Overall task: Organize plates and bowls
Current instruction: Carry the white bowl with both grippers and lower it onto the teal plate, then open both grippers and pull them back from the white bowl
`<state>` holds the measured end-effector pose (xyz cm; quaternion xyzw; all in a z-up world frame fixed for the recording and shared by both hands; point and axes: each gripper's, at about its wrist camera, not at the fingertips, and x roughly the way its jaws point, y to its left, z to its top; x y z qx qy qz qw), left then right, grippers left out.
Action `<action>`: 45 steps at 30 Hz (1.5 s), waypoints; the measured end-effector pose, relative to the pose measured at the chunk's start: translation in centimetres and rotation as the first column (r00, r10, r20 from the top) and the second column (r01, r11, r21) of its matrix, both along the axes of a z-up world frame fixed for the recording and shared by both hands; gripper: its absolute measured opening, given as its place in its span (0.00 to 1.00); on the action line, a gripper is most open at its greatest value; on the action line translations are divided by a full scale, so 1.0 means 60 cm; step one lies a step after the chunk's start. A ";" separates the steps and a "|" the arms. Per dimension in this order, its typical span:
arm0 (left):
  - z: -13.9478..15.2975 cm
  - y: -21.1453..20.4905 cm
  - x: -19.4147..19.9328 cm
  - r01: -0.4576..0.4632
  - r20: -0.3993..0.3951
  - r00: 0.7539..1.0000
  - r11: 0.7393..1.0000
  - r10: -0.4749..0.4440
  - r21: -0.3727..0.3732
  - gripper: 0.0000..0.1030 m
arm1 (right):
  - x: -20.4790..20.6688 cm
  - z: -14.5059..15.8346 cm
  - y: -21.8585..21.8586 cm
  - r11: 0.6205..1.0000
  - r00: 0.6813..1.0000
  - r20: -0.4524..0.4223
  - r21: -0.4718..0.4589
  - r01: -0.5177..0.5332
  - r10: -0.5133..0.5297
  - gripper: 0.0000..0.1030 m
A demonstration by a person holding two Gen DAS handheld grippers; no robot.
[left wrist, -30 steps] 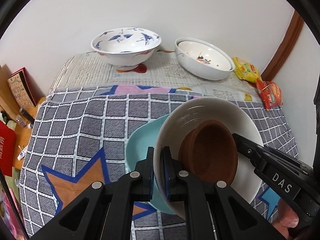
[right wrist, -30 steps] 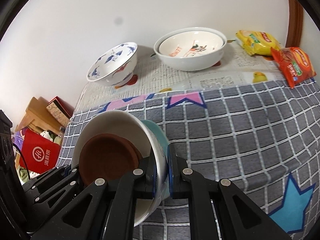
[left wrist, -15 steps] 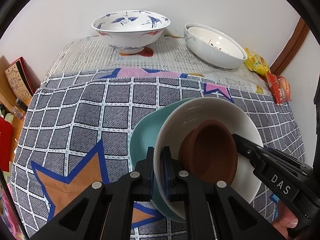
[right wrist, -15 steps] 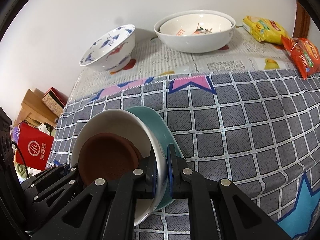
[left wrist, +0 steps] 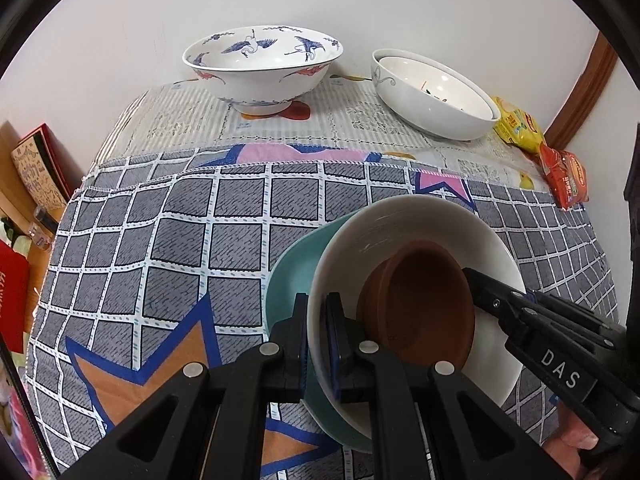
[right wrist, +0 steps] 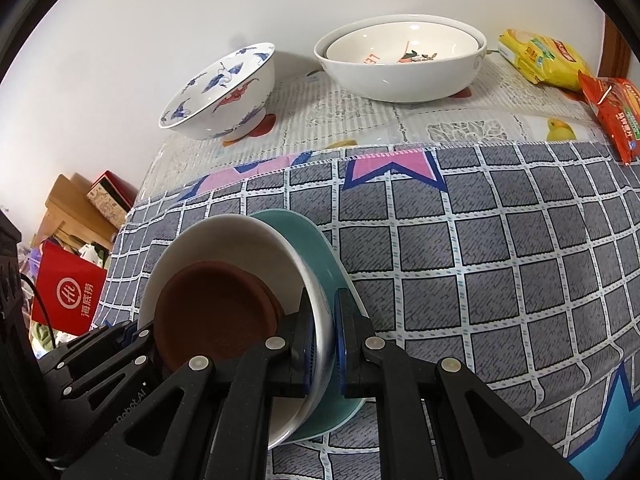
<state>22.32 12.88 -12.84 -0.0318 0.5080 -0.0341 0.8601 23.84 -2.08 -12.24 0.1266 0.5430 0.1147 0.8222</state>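
we held one stack between us: a brown dish [left wrist: 420,300] nested in a white bowl [left wrist: 404,224], which sat on a teal plate [left wrist: 296,268]. our left gripper [left wrist: 316,344] had its jaws nearly closed on the left rim, pinching white bowl and teal plate together. our right gripper [right wrist: 324,340] was clamped the same way on the opposite rim, so neither side could tip. the stack hung low over the checked cloth [right wrist: 500,260], near its front edge; whether it touched, we could not tell. gripping both layers at once probably kept the pieces from sliding apart. the crane-painted bowl [left wrist: 262,68] and two nested white bowls [left wrist: 436,96] stood at the back by the wall, likely where the stack belonged.
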 end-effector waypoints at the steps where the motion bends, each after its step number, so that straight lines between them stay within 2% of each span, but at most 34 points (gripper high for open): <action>1: 0.000 0.000 0.000 0.002 -0.001 1.000 1.000 -0.002 0.003 0.09 | 0.000 0.000 0.000 1.000 1.000 -0.001 -0.003 -0.007 0.007 0.09; 8: 0.000 0.001 -0.002 -0.001 -0.011 1.000 1.000 0.001 0.010 0.12 | -0.006 0.011 0.006 0.997 0.998 0.024 -0.062 -0.049 0.050 0.10; 12: 0.005 -0.001 -0.010 -0.003 -0.012 1.000 1.000 0.003 0.012 0.12 | -0.013 0.024 0.008 0.994 0.997 0.046 -0.090 -0.055 0.059 0.13; 20: 0.032 -0.003 -0.038 -0.006 0.011 1.000 1.000 0.006 0.016 0.14 | -0.034 0.041 -0.002 0.995 0.996 0.054 -0.075 -0.064 0.068 0.14; 27: 0.068 -0.017 -0.083 0.000 0.046 0.999 1.000 0.000 0.013 0.23 | -0.080 0.077 -0.013 0.994 0.994 0.087 -0.088 -0.065 0.073 0.16; 32: 0.101 -0.040 -0.130 0.010 0.094 0.995 1.000 -0.012 0.016 0.30 | -0.134 0.123 -0.038 0.993 0.988 0.147 -0.113 -0.039 0.056 0.27; 34: 0.116 -0.053 -0.152 0.015 0.122 0.992 1.000 -0.018 0.025 0.31 | -0.163 0.145 -0.050 0.990 0.983 0.177 -0.139 -0.022 0.047 0.38; 37: 0.132 -0.074 -0.181 0.030 0.150 0.988 0.999 -0.034 0.029 0.33 | -0.210 0.176 -0.075 0.986 0.974 0.225 -0.167 0.015 0.023 0.48; 40: 0.151 -0.093 -0.217 0.028 0.182 0.983 0.999 -0.035 0.040 0.39 | -0.252 0.202 -0.100 0.978 0.967 0.256 -0.199 0.055 -0.002 0.52; 45: 0.177 -0.113 -0.271 0.025 0.227 0.973 0.997 -0.041 0.074 0.42 | -0.320 0.240 -0.139 0.978 0.953 0.301 -0.185 0.096 -0.036 0.54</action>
